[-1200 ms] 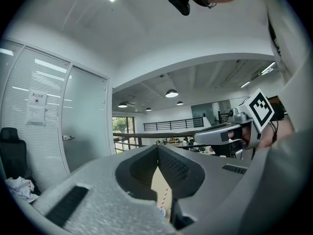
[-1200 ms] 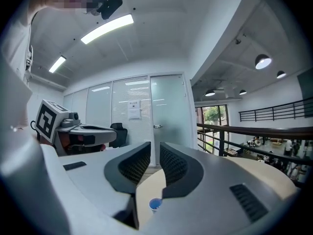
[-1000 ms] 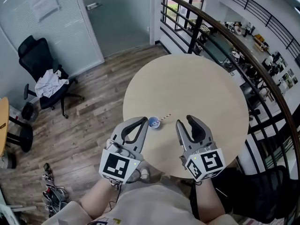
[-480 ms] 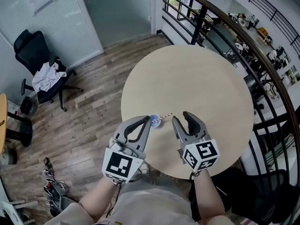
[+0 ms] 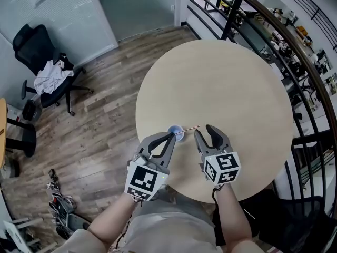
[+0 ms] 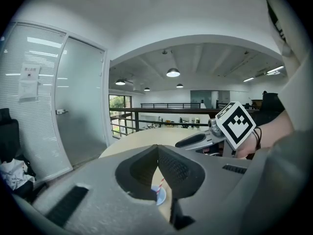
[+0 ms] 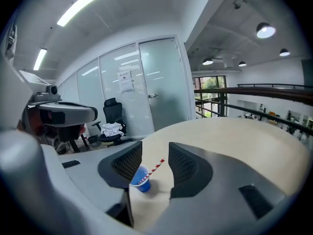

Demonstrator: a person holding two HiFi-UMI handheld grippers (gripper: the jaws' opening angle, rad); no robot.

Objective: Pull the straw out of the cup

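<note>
A small blue cup (image 5: 175, 134) stands near the front left edge of the round wooden table (image 5: 226, 83). A red-and-white striped straw (image 5: 190, 128) leans out of it to the right. My left gripper (image 5: 171, 135) is shut with nothing held, its tips right beside the cup's near side. In the left gripper view the cup (image 6: 160, 196) and straw (image 6: 161, 183) show just under the closed tips. My right gripper (image 5: 204, 131) is open; its jaws have just been opening, with nothing between them. The right gripper view frames the cup (image 7: 142, 183) and straw (image 7: 155, 168) in its gap, farther off.
A black office chair (image 5: 42, 57) draped with a white cloth stands on the wood floor at the left. A black railing (image 5: 266, 22) curves behind the table at the right, and a glass wall (image 5: 58, 15) closes the back left.
Both grippers have sunk toward the tabletop and drawn closer to the cup. The left tips now sit next to the cup, and the right jaws stand a little wider.
</note>
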